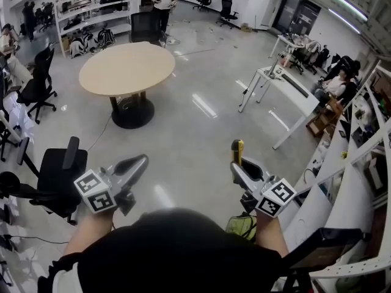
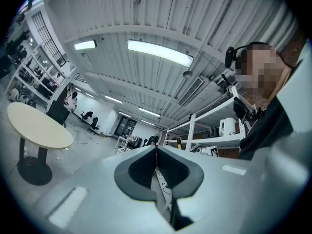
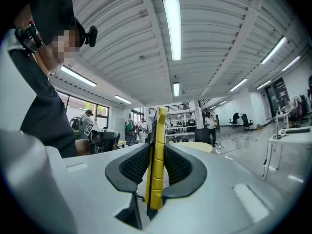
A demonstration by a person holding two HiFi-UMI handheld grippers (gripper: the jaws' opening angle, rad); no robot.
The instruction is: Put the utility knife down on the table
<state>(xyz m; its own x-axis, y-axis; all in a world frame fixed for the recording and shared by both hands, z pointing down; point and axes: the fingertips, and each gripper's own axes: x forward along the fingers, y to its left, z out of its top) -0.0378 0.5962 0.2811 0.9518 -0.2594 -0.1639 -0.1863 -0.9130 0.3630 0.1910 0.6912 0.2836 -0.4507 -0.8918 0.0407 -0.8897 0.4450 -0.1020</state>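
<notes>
Right gripper (image 1: 238, 166) clamped on yellow utility knife (image 1: 237, 149), knife poking out past jaw tips, over glossy grey floor (image 1: 195, 127). Left gripper (image 1: 142, 162) pinched shut, nothing in it. Round beige table (image 1: 127, 68) well ahead of both. White desk (image 1: 287, 87) ahead-right of right gripper. Black office chair (image 1: 58, 176) just left of left gripper.

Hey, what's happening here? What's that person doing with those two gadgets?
A person holds a two-jaw gripper in each hand. The right gripper clamps a yellow utility knife; the left gripper is shut and empty. The round beige table stands ahead across the grey floor, so the knife has not been put down yet.
</notes>
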